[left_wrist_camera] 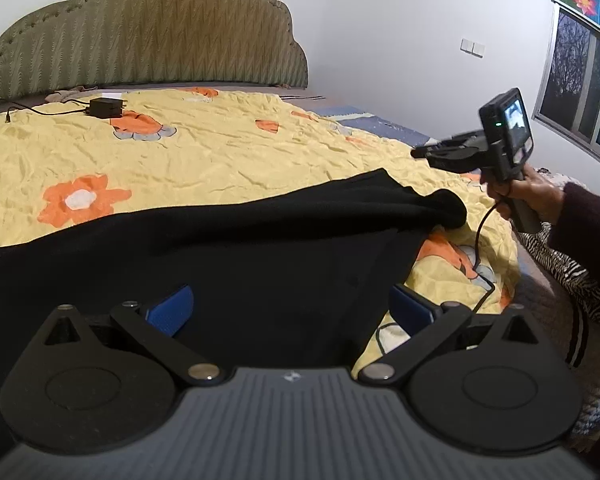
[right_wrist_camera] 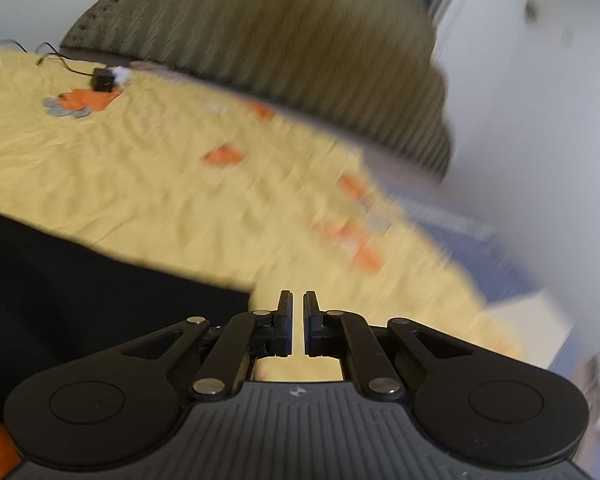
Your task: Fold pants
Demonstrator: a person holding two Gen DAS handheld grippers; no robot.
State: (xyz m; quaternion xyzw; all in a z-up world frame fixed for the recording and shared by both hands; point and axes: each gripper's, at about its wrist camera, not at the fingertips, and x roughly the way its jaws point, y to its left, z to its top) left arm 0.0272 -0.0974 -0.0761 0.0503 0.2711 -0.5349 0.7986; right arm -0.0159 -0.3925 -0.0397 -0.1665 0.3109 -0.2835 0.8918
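A wide bed fills the room, its yellow flowered bedspread [left_wrist_camera: 228,152] running back to a padded olive headboard [left_wrist_camera: 148,28] at twelve o'clock. Black pants [left_wrist_camera: 236,248] lie spread across the near part of the bedspread, from nine o'clock toward the middle, with a rumpled, rolled end at about two o'clock. The left gripper [left_wrist_camera: 292,310] hangs low over the dark cloth at six o'clock, its blue-padded jaws standing wide apart with nothing pinched between them. Off at three o'clock a person's hand [left_wrist_camera: 528,196] in a dark sleeve holds the right gripper [right_wrist_camera: 297,320] above the bed's edge, clear of the pants; its jaws are drawn nearly together, only a thin slit between them, empty. A small black charger [left_wrist_camera: 105,107] with its cord sits far back at eleven o'clock.
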